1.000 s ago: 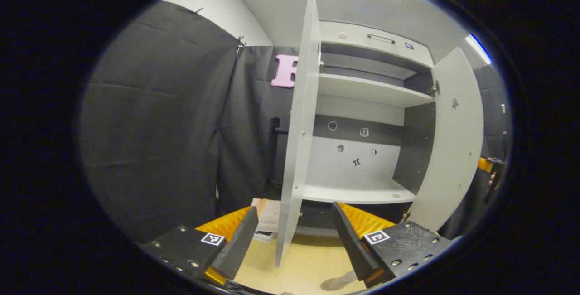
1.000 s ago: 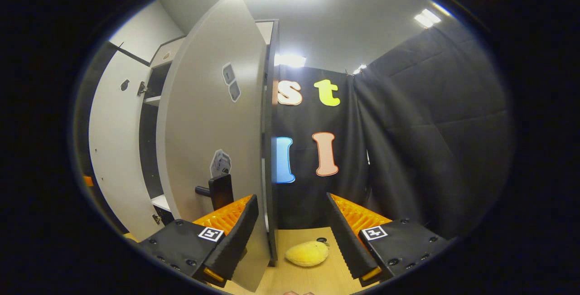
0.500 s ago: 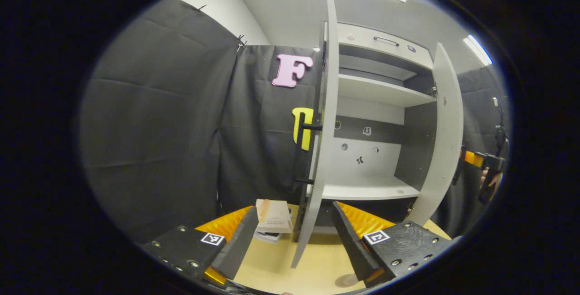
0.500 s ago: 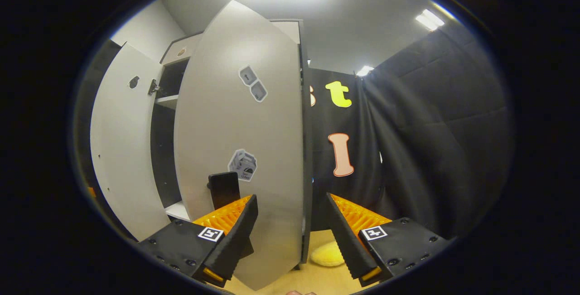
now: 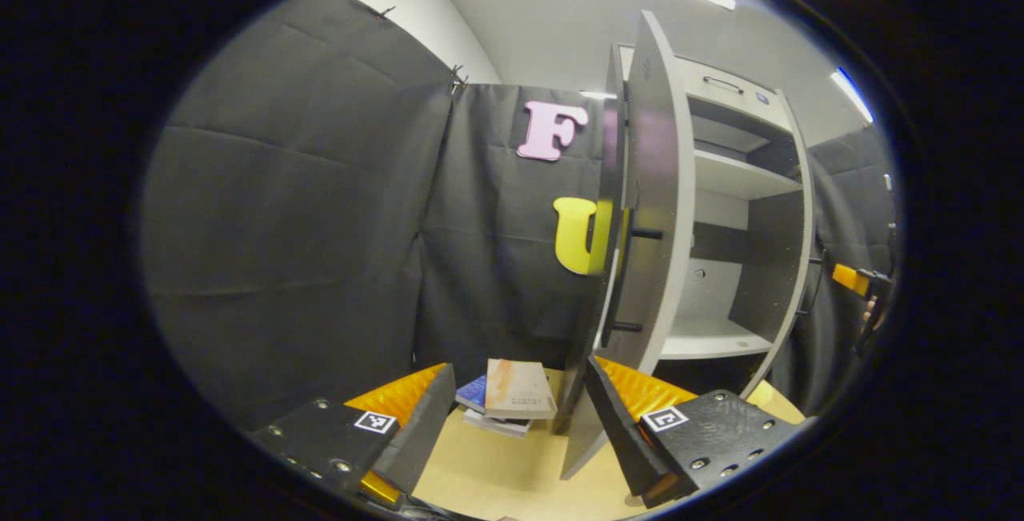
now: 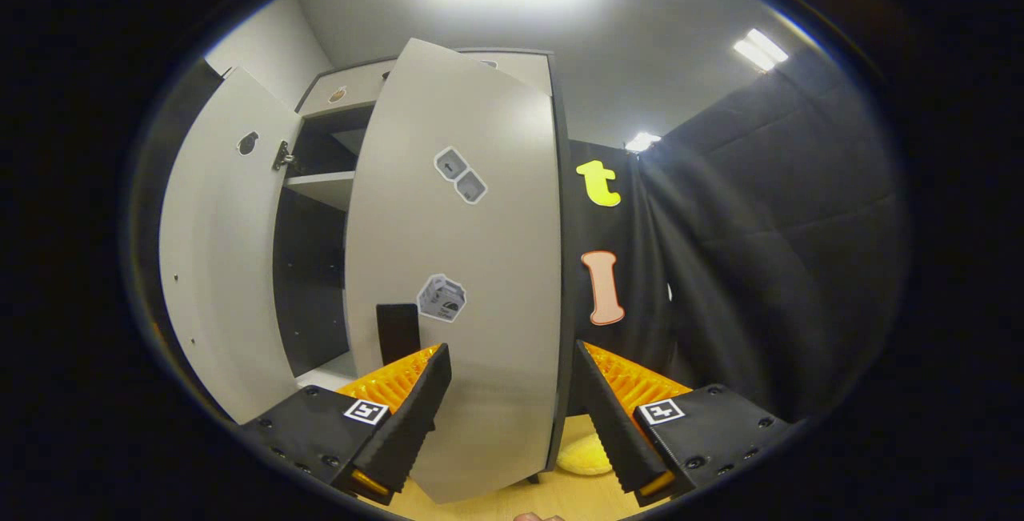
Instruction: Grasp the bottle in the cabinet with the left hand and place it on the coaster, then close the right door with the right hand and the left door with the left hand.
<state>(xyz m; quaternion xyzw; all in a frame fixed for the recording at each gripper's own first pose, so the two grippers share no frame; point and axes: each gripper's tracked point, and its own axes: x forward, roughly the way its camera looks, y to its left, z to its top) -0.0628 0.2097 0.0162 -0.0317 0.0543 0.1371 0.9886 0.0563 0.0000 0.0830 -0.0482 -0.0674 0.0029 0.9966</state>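
Cabinet (image 5: 724,185) half open, visible shelves bare, left gripper (image 5: 516,417) and right gripper (image 6: 508,409) jaws wide

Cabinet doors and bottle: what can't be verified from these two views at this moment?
- Bottle and coaster: their whereabouts cannot be judged.
- Cabinet interior: in the left gripper view the left door hides most of it; in the right gripper view the right door does.
- Contact: whether the right gripper touches its door cannot be told.
- Yellow plush: mostly hidden behind that door's lower edge.
- Books: titles too small.
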